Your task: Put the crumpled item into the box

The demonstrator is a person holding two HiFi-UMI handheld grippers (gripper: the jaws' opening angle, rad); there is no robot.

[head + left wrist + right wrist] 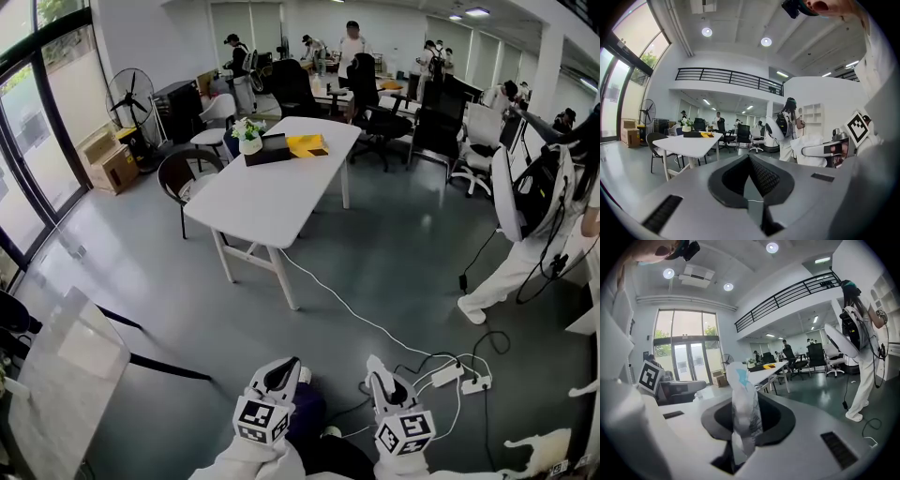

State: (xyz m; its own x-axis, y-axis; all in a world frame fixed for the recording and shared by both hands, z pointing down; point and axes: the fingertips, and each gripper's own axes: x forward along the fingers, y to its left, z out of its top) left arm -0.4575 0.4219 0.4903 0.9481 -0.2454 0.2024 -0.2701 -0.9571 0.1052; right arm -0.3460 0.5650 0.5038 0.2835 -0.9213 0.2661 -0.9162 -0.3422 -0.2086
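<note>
Crumpled item (pixel 740 380): white scrunched wrapper with a pale blue patch near the top, standing upright and pinched between the jaws of the right gripper (pixel 744 404). Dark low box (pixel 267 149) sits at the white table's (pixel 272 202) far end, well apart from it.

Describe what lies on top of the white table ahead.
At the far end of the white table stand a small potted plant, a dark box and a yellow item beside it. The box's inside cannot be seen from here.
</note>
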